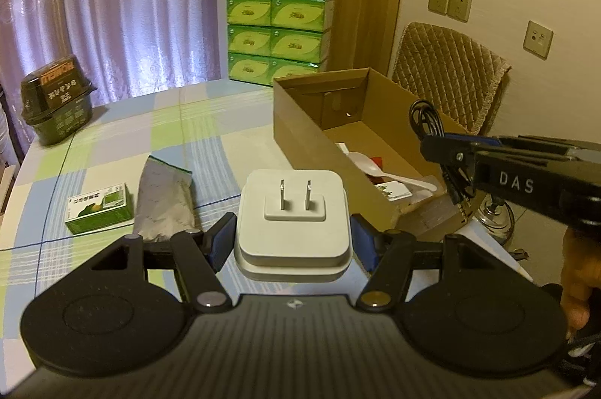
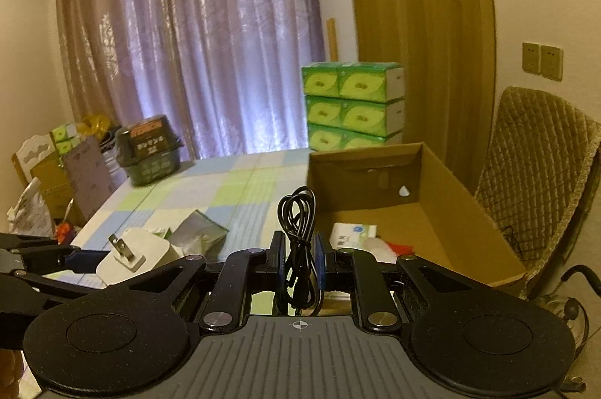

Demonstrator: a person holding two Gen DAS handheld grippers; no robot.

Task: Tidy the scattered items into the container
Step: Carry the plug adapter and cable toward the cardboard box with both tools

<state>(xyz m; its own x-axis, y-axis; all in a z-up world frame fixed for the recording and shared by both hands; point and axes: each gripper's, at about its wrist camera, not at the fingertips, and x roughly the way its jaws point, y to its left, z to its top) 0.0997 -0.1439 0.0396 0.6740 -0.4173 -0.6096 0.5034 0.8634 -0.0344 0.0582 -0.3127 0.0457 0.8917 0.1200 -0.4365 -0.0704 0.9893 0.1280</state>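
I have the left gripper (image 1: 293, 241) closed on a white square plastic charger block (image 1: 293, 225), its jaws pressing the 2 flat sides so the 2 metal prongs point up and clear of the pads. I hold it above the table (image 1: 210, 151), just short of the open brown cardboard box (image 1: 300, 132), which I judge suits a short carry over the near wall.

The right gripper (image 2: 298, 258) is clamped tight on a coiled black cable (image 2: 298, 230), gripped at the middle of the bundle, probably so the loops do not spill. It hangs beside the box's near end, not yet inside.

Still on the table, away from the box: a small green and white carton (image 1: 99, 208) and a crumpled silver foil pouch (image 1: 165, 200) touching or nearly touching it; I cannot tell which.

Inside the box I see a white plastic spoon (image 1: 375, 166), something red, and a small printed packet, but the near wall hides much of the floor. The cable's lower end vanishes behind my gripper body, and the charger covers the table beneath it.
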